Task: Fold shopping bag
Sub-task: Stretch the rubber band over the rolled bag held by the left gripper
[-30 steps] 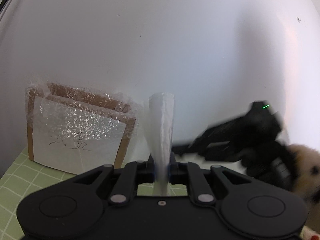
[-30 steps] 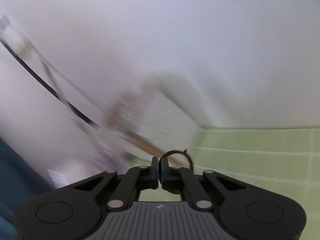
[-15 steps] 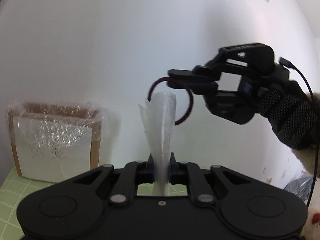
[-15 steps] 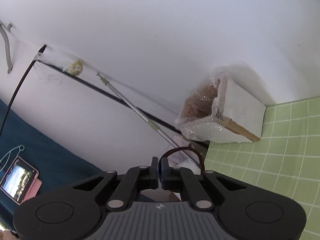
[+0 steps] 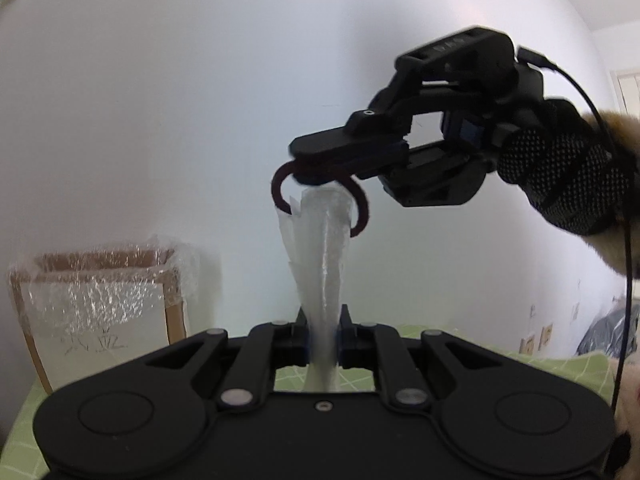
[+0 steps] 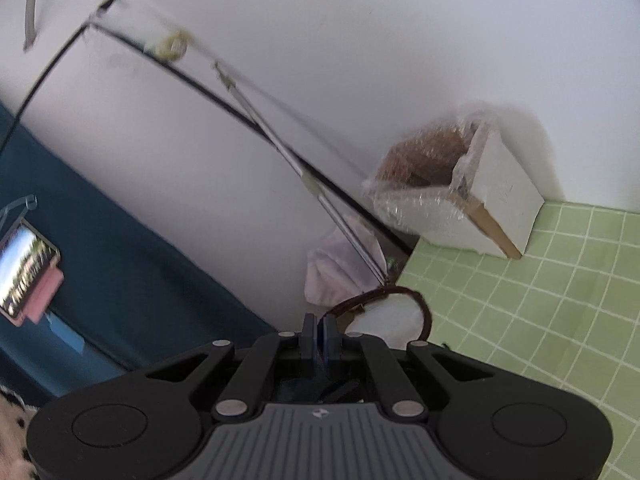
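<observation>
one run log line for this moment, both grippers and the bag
left gripper: shut on folded bag, upright | right gripper: shut on hair tie, ring over bag tip

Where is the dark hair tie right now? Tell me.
In the left wrist view the hair tie hangs from the right gripper, looped around the top of the rolled bag that the left gripper holds upright.

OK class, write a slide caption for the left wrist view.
Left gripper holds the rolled bag upright; right gripper lowers a dark band over it.
</observation>
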Motion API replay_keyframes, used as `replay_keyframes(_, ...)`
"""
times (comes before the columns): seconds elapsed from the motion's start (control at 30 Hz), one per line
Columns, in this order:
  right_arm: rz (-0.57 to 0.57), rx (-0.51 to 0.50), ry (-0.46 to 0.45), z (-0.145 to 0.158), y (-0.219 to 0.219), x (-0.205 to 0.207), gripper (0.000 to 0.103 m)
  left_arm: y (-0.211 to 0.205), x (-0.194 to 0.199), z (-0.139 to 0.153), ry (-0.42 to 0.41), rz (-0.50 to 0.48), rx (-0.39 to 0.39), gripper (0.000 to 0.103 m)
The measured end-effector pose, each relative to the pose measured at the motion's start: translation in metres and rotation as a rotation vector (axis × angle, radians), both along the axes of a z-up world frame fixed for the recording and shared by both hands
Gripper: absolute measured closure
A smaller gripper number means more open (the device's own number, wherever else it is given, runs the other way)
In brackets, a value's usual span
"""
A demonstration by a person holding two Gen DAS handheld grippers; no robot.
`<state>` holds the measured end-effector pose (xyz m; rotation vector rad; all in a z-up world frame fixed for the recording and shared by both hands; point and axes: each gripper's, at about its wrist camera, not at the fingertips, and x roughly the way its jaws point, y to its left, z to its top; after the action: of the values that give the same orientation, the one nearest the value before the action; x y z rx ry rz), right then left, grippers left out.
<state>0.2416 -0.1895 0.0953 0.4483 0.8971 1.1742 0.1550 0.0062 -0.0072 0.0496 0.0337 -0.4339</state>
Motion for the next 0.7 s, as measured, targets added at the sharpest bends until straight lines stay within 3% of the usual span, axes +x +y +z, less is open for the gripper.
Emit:
replay_keyframes(0.2,0.006,-0.164,-0.077,-0.005,0.018,-0.016,0.096,0.0,0.001,-0.003,-0.002,0.005,-0.017,0.092)
replay_keyframes(0.37,-0.011,-0.134,-0.057,-0.01,0.014,-0.02,0.092,0.001,0.001,-0.004,-0.01,0.012,-0.018,0.092)
replay_keyframes(0.47,-0.01,-0.11,-0.084,-0.005,0.007,-0.028,0.074,0.001,0.0,-0.006,-0.01,0.023,-0.028,0.092)
replay_keyframes(0.63,-0.11,-0.146,-0.236,0.009,-0.004,-0.046,0.069,0.006,-0.001,-0.007,-0.005,0.041,-0.06,0.092)
replay_keyframes(0.7,-0.14,-0.146,-0.251,0.007,-0.007,-0.046,0.069,0.008,-0.001,-0.007,-0.004,0.041,-0.07,0.092)
